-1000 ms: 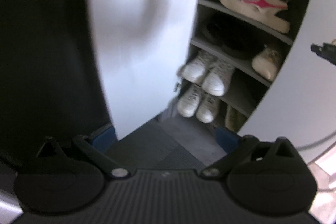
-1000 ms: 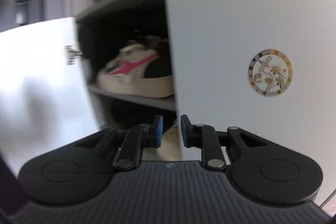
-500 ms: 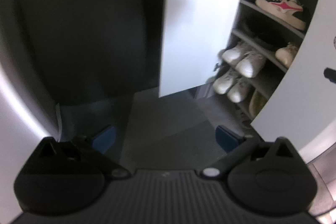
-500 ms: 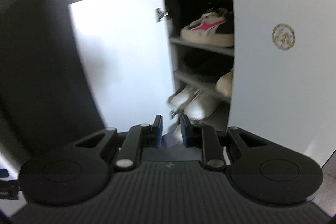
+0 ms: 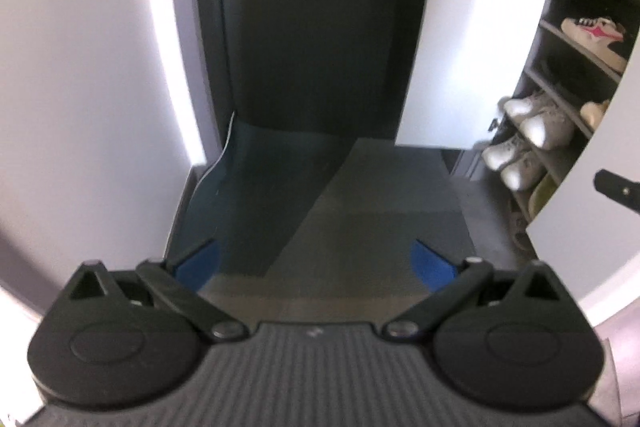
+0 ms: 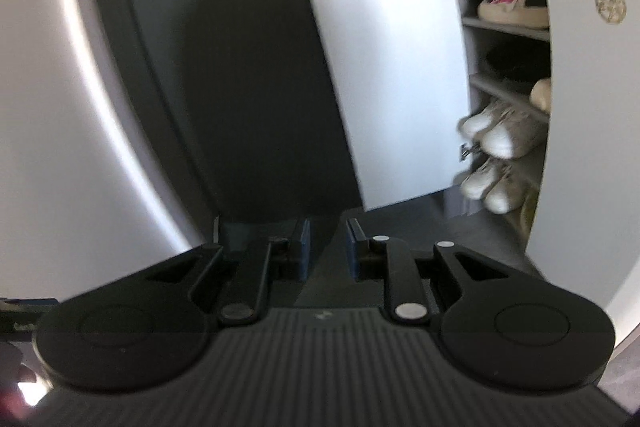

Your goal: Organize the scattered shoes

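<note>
2 pairs of white sneakers [image 5: 532, 131] sit toe-out on the lower shelves of the open shoe cabinet [image 6: 504, 27], with a pink-striped shoe [image 5: 596, 31] on the shelf above and a cream shoe [image 6: 541, 91] partly hidden behind the right door [image 6: 592, 107]. No scattered shoe shows on the dark floor mat [image 5: 380, 195], so you cannot tell from here where the next one lies. Your left gripper [image 5: 316, 263] is spread wide and empty; your right gripper [image 6: 327, 247] is nearly pressed together with nothing between its pads. The left door [image 5: 476, 39] juts into the hallway: swing a gripper near it and you could knock it. Both views are blurred at the edges, so a hurried reach risks missing a shoe or nudging the white toes off their shelf.
</note>
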The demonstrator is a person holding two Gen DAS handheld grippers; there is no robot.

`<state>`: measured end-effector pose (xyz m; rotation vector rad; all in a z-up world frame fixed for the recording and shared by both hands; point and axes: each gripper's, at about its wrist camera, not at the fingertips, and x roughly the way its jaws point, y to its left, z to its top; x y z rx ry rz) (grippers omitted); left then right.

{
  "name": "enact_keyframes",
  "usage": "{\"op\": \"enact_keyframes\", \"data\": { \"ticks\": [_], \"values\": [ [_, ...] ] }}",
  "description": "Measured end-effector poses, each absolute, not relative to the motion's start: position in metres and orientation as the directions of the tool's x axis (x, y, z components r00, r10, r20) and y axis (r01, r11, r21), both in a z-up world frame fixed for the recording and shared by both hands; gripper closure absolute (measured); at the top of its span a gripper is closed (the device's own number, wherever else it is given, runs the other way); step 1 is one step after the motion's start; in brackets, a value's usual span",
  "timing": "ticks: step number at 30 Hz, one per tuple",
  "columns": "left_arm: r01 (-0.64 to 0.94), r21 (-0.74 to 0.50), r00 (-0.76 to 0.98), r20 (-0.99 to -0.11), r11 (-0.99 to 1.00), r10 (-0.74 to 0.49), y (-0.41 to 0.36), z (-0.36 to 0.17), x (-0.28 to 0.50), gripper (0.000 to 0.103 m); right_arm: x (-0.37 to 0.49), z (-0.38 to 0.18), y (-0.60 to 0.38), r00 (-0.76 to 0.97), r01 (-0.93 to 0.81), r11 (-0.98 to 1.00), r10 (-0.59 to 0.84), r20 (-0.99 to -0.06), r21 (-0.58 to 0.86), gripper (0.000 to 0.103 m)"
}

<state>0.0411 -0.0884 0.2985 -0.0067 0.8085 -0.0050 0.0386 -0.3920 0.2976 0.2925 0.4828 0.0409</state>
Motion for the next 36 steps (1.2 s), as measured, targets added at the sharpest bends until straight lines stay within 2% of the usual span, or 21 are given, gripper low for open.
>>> {"op": "enact_keyframes", "data": {
  "ticks": [3, 7, 11, 14, 19, 22, 29, 31, 34, 36],
  "values": [
    [-0.002, 0.003, 0.687, -0.727, 1.0, 0.004, -0.077, 0.28, 0.025, 0.0, 0.021, 0.284, -0.378, 0.872, 0.021, 0.954, 0.13, -0.472, 0.3, 0.08],
    [0.025, -0.011, 0.724, -0.689, 1.0, -0.025, -0.057, 0.233, 0.016, 0.0, 0.002, 0.251, -0.353, 0.875, 0.008, 0.962, 0.126, -0.468, 0.273, 0.08],
    [0.067, -0.003, 0.757, -0.651, 0.998, -0.053, -0.043, 0.167, 0.017, 0.0, -0.003, 0.2, -0.33, 0.882, 0.004, 0.976, 0.099, -0.46, 0.218, 0.08],
    [0.074, 0.042, 0.772, -0.634, 0.996, -0.03, -0.038, 0.116, 0.026, 0.0, 0.001, 0.151, -0.315, 0.884, 0.021, 0.975, 0.085, -0.459, 0.22, 0.08],
    [0.048, 0.044, 0.791, -0.612, 0.998, -0.011, -0.033, 0.057, 0.048, 0.0, 0.019, 0.09, -0.307, 0.885, 0.04, 0.972, 0.073, -0.46, 0.231, 0.08],
    [0.005, 0.06, 0.805, -0.592, 0.998, 0.032, -0.029, 0.034, 0.061, 0.0, 0.029, 0.062, -0.305, 0.881, 0.058, 0.974, 0.054, -0.47, 0.221, 0.08],
    [0.016, 0.058, 0.867, -0.498, 0.998, 0.015, -0.036, 0.033, 0.066, 0.0, 0.042, 0.033, -0.307, 0.875, 0.048, 0.976, 0.062, -0.48, 0.212, 0.079],
    [0.02, 0.075, 0.883, -0.468, 0.997, 0.018, -0.039, 0.027, 0.06, 0.0, 0.04, 0.03, -0.306, 0.881, 0.034, 0.978, 0.068, -0.468, 0.206, 0.075],
    [0.003, 0.116, 0.926, -0.376, 0.993, 0.041, -0.041, 0.008, 0.05, 0.0, 0.033, 0.024, -0.301, 0.893, 0.007, 0.985, 0.071, -0.445, 0.171, 0.056],
    [0.008, 0.144, 0.925, -0.378, 0.989, 0.048, -0.043, -0.007, 0.047, 0.0, 0.027, 0.017, -0.299, 0.901, 0.0, 0.986, 0.072, -0.428, 0.166, 0.03]
  ]
}}
